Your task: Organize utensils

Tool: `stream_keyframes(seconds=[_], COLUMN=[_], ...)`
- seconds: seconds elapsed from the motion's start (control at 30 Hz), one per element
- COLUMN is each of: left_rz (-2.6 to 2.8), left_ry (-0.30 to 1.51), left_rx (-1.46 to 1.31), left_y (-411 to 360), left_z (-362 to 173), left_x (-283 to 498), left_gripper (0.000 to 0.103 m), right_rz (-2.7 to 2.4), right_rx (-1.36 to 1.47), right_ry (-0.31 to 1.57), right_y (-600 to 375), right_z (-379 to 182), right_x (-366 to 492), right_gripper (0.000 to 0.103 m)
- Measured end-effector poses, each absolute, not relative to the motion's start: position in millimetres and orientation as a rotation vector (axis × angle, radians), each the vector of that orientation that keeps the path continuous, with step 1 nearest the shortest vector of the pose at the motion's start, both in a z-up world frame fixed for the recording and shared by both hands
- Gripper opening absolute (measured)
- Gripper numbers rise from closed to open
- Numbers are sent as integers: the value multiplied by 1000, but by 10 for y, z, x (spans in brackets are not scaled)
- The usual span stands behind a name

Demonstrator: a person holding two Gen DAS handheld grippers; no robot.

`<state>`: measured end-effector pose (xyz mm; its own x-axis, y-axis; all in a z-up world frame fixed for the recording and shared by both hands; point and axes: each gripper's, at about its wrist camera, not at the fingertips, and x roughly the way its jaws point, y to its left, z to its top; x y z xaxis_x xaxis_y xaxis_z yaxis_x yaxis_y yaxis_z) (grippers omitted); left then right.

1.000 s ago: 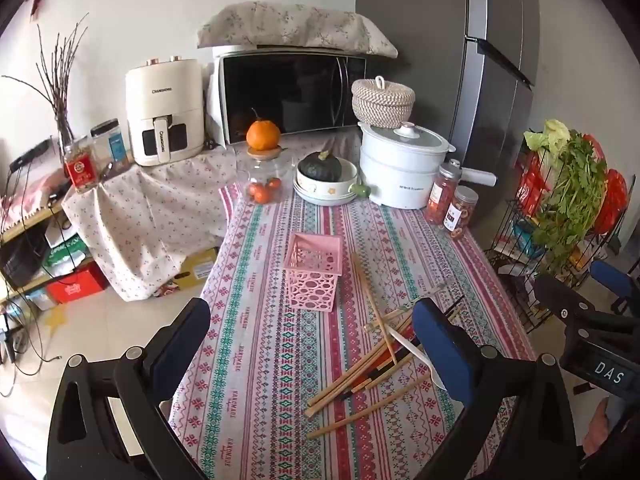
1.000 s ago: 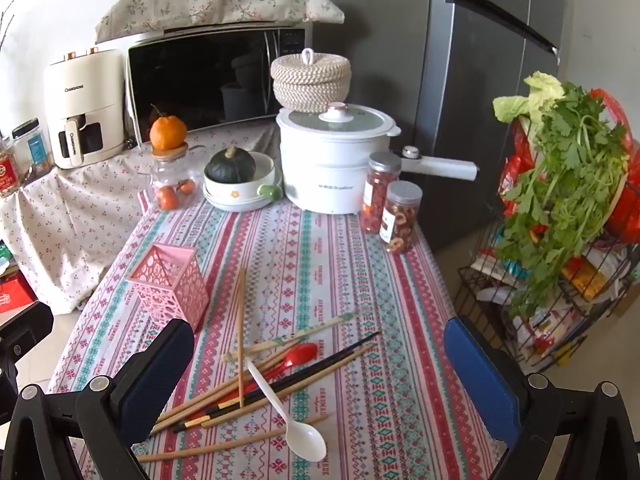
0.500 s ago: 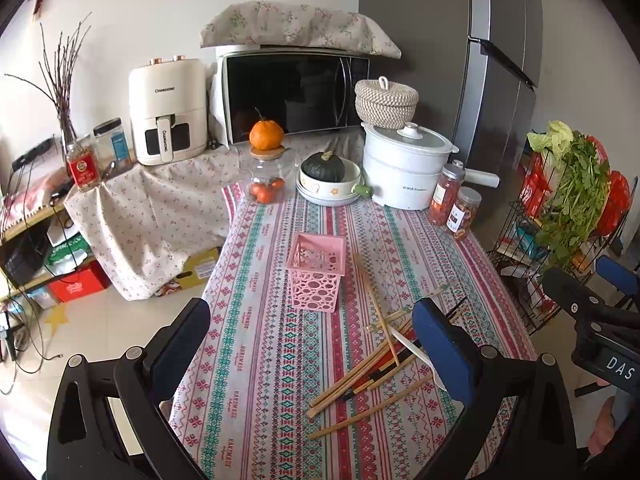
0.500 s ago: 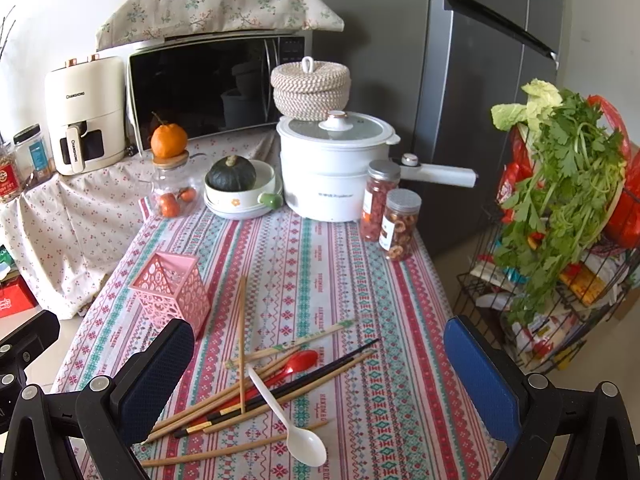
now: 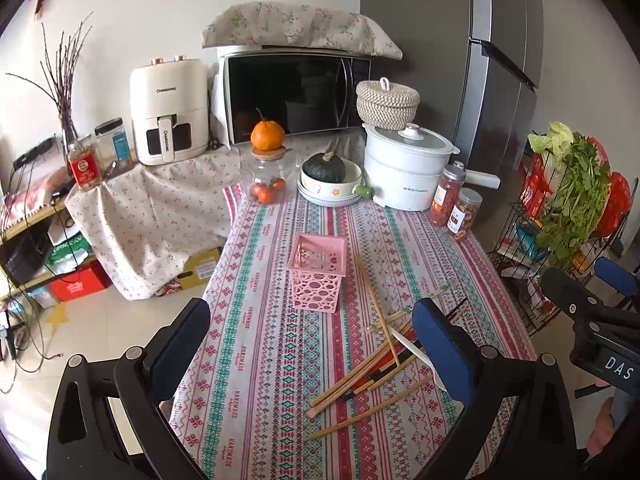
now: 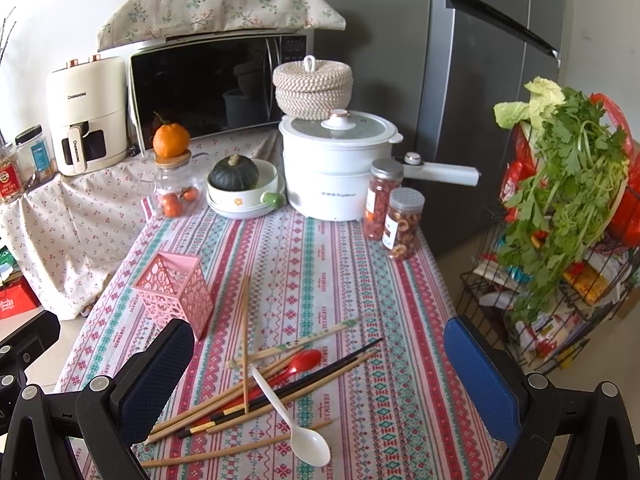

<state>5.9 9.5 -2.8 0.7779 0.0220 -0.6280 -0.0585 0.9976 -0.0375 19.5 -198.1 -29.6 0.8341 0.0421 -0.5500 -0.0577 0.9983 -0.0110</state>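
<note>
Utensils [image 6: 276, 388] lie loose between the right gripper [image 6: 316, 376] jaws, holder [image 6: 174, 294] just ahead-left. Both grippers wide and empty, left gripper [image 5: 312, 344] too; likely pre-grasp.

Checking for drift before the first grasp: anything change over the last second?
Only slight camera drift. Both the left gripper and right gripper stay open and empty. The pink holder, chopsticks and white spoon lie unmoved on the table.
</note>
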Motion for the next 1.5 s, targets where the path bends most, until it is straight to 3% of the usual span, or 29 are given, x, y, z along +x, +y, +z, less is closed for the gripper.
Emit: stream_keyframes(seconds=[1.5], left_rz=[50], left_ry=[673], left_rx=[-57], left_y=[150], left_z=[-17], left_x=[55], left_gripper=[102], right_rz=[59], right_rx=[-23], right_ry=[596], right_y=[-1990], right_z=[-333], right_x=[225], right_gripper=[102])
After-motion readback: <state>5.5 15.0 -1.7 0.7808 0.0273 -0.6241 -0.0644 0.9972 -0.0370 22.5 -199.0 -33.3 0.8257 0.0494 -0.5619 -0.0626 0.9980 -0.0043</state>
